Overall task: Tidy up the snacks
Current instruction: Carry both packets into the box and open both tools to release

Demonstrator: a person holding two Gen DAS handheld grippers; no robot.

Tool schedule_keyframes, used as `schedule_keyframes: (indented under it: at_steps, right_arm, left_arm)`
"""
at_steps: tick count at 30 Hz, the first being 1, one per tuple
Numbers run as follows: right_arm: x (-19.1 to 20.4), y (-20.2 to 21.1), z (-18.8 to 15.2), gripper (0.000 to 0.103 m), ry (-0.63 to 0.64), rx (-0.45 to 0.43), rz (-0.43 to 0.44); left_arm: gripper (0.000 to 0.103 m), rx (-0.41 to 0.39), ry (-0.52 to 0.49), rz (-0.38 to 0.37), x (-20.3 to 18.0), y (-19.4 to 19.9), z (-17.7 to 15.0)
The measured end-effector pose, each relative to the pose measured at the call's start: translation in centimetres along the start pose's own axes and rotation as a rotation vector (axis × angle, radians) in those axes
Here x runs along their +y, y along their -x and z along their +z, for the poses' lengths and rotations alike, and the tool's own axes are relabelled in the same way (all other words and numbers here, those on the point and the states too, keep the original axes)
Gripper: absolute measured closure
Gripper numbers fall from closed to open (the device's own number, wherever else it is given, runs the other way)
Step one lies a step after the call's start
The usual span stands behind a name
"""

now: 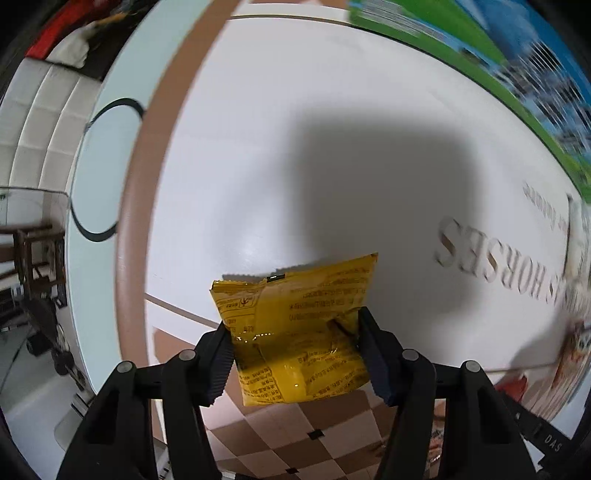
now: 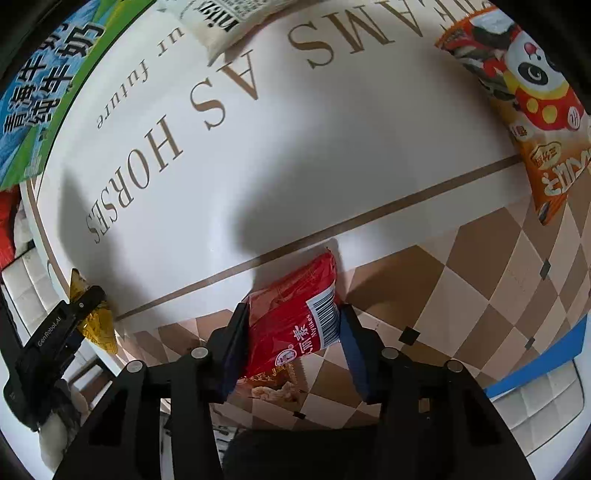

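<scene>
While left fingers [image 1: 364, 354] pinch yellow packet [image 1: 295, 332], right fingers [image 2: 236, 343] clamp red packet [image 2: 291, 325].

The right hand-held gripper [image 2: 291, 332] squeezes a red snack packet [image 2: 291, 317] above the desk [image 2: 258, 166]; an orange packet [image 2: 532, 110] lies far right.

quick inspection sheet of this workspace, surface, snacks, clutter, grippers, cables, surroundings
surface: white tablecloth with brown lettering and a checkered border
job's things: yellow packet; red packet; orange panda bag and white pouch lying apart; blue-green milk carton at the edge
clutter: nothing seen
grippers: left gripper shut on the yellow packet; right gripper shut on the red packet
cables: dark cords on the floor, blurred
surroundings: white padded seat, wooden stool
</scene>
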State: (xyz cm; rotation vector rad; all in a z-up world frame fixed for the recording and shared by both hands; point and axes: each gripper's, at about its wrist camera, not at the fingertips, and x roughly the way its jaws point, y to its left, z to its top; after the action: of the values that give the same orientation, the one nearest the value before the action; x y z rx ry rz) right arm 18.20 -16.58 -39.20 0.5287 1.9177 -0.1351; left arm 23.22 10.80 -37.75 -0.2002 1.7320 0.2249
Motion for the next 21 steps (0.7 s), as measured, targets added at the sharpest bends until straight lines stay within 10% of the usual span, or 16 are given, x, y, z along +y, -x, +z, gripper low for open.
schedule_keyframes:
  at_steps: [12,21]
  right_arm:
    - [2.0,5.5,-1.0,0.055,0.123,-0.083,0.070]
    - [6.0,18.7,1.4,0.055,0.239,-0.293,0.197]
  left_arm:
    - [0.048,-0.107,-0.132,-0.161,-4.0,7.6,-1.7]
    - [0.048,-0.278,-0.221,-0.332,-7.2,20.3,5.1]
